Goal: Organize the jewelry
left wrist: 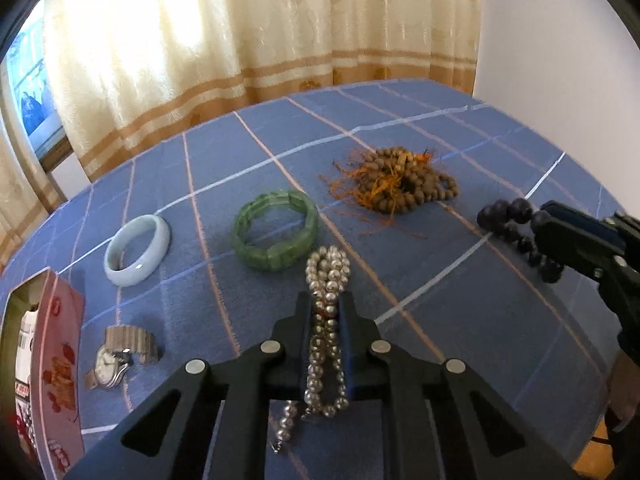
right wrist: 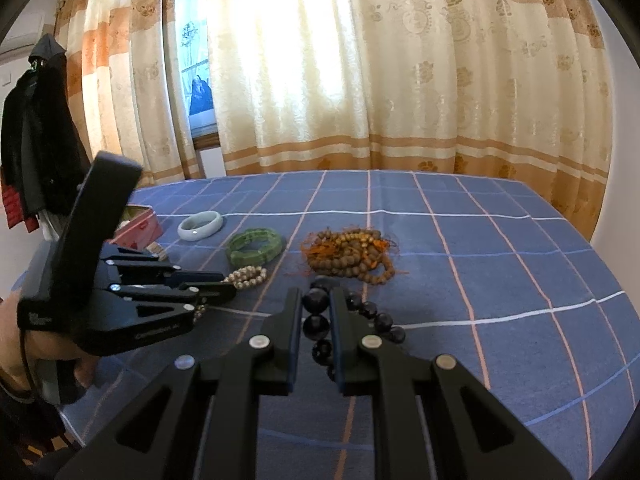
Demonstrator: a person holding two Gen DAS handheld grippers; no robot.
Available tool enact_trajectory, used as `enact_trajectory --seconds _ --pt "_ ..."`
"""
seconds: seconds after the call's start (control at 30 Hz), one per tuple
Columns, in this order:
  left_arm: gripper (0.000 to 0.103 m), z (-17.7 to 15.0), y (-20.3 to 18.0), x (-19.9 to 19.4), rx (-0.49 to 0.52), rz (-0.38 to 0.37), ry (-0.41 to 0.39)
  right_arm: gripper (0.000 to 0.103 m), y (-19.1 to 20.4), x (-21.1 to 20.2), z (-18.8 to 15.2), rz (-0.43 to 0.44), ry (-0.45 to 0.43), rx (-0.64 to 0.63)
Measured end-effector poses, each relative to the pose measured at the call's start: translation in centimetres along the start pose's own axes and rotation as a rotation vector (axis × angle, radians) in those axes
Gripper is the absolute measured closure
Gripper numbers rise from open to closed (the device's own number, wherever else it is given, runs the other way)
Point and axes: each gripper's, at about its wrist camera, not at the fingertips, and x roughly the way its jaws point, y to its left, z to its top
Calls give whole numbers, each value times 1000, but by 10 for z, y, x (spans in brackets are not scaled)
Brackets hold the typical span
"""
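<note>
The left gripper (left wrist: 326, 312) clamps the silver bead strand (left wrist: 326, 344), which runs lengthwise between its fingers (loops spilling past both ends). The right gripper (right wrist: 316, 308) pinches the dark bead string (right wrist: 320, 326), probably lifted off the blue checked cloth (right wrist: 500, 280).

The blue checked cloth (left wrist: 460, 320) covering the table looks like soft, matt woven fabric with a slightly fuzzy nap. On it, the pale blue bangle (left wrist: 137, 249) is smooth and glossy like polished stone, and the green bracelet (left wrist: 276, 234) right of it has translucent, shiny segments. The silver bead strand (left wrist: 326, 320) has a bright metallic sheen between the matt black plastic fingers of the left gripper (left wrist: 325, 312), whose pivots are dull metal discs. The brown bead pile (left wrist: 404, 184) beyond the strand looks like matt wood with frayed orange thread. The dark beads (right wrist: 316, 320) shine glossily. The wristwatch (left wrist: 116, 360) left of the strand is brushed metal.
</note>
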Motion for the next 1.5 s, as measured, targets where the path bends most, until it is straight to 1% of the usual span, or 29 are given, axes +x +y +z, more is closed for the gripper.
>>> enact_trajectory --seconds 0.2,0.4,0.6,0.73,0.93,1.07,1.2,1.33,1.5 --pt "91 2 9 -34 1 18 -89 88 3 -4 12 9 -13 -13" --pt "91 8 26 -66 -9 40 -161 88 12 -5 31 61 -22 -17" --pt "91 7 54 -87 -40 71 -202 88 36 -1 55 138 -34 -43" --pt "91 3 79 -102 -68 108 -226 88 59 5 71 172 -43 -82" --pt "91 -6 127 -123 -106 190 -241 88 100 23 96 234 -52 -158" --pt "91 -13 163 -135 -132 259 -237 88 125 37 109 278 -55 -196" --pt "91 -22 192 -141 -164 309 -234 88 153 51 120 318 -55 -229" --pt "91 -30 219 -143 -202 341 -225 88 179 64 127 349 -47 -264" --pt "91 -39 241 -135 -239 349 -208 88 206 78 131 385 -33 -294"
